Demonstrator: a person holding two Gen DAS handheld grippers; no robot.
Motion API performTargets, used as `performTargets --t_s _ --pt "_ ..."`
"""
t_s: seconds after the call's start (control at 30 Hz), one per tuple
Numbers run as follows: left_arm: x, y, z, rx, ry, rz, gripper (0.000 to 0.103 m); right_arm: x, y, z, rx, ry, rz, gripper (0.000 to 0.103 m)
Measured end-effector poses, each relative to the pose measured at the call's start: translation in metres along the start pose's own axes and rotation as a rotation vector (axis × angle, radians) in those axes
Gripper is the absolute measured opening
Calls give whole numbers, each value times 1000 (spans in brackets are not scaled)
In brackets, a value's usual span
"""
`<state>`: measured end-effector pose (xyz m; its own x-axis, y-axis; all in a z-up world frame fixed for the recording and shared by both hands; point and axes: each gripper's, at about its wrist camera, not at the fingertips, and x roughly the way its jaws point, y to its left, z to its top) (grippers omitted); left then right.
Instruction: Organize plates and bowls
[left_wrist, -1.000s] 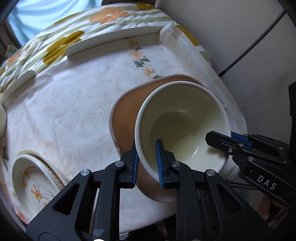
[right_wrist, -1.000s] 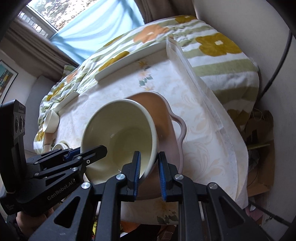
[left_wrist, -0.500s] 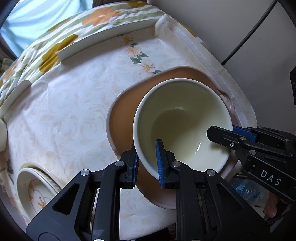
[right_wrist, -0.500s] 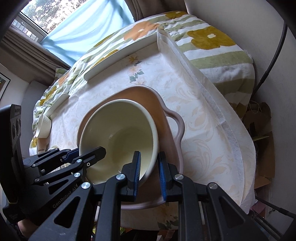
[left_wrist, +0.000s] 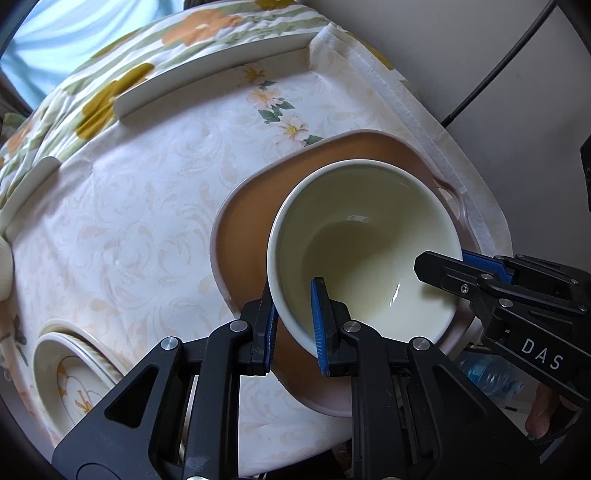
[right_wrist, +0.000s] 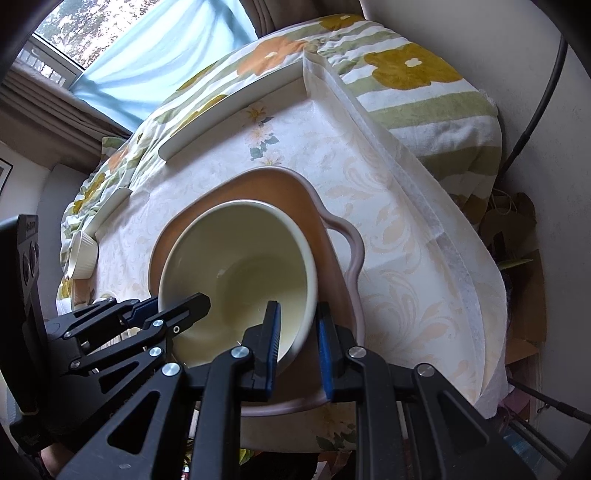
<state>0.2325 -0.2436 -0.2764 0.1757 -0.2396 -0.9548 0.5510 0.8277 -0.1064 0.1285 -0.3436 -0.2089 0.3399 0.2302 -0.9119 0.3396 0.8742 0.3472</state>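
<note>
1. Two claws hold one cream bowl (left_wrist: 364, 243): the left claw (left_wrist: 293, 325) pinches its near rim at lower centre of the left wrist view, and the right claw (right_wrist: 297, 341) straddles the rim at the opposite side, its pads looser than half a second ago.
2. The bowl has come down from a second ago and now sits low inside the brown dish (right_wrist: 325, 236), probably resting on it, so stacking looks nearly done and release seems next.
3. At lower left, a patterned plate (left_wrist: 70, 373) waits on the surface (left_wrist: 129, 206).
4. Farther up, a small ribbed cup (right_wrist: 83, 254) stands near the edge.
</note>
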Motion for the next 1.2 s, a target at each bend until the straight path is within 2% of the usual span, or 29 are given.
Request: performTargets --t_s 0.17,0.37,0.4,0.43,0.47,0.5,0.53,0.57,0.7,0.83,0.97,1.07,1.1,1.13,1.17,1.2 --pt "0 4 2 -31 4 -15 15 -6 -6 1 49 -1 34 17" --pt "-4 2 1 -22 -1 5 18 -18 -15 1 113 -15 84 18" --pt "-6 1 1 -20 -6 3 23 -20 -15 1 114 -18 86 19" --pt "-7 0 1 -19 -11 4 37 -23 -14 1 117 -24 91 22" --pt "-11 -1 1 -16 -23 -16 43 -26 -14 1 120 -31 96 28" --pt "-13 -2 1 -18 -29 -39 56 -29 -14 1 121 -37 99 31" --pt "-15 -4 1 -19 -34 -46 60 -33 -13 2 122 -44 105 41" --pt "-17 -6 1 -12 -37 -33 60 -37 -13 2 121 -52 114 48" --pt "-24 -9 -2 -19 -43 -15 60 -51 -15 2 113 -78 128 49" --pt "-48 -4 -4 -69 -83 -32 60 -67 -18 1 87 -89 150 49" --pt "-93 14 -15 -155 -177 -10 60 -82 -4 5 -10 -90 192 49" --pt "-141 42 -34 -279 -291 18 60 -94 27 13 -139 -102 226 50" --pt "-156 51 -40 -315 -328 34 61 -97 38 16 -180 -111 237 53" --pt "-174 62 -49 -361 -379 64 68 -100 51 19 -227 -122 248 67" --pt "-191 73 -56 -402 -425 100 76 -101 65 22 -271 -132 259 88" --pt "-203 82 -61 -436 -461 136 97 -102 80 25 -319 -146 278 97"
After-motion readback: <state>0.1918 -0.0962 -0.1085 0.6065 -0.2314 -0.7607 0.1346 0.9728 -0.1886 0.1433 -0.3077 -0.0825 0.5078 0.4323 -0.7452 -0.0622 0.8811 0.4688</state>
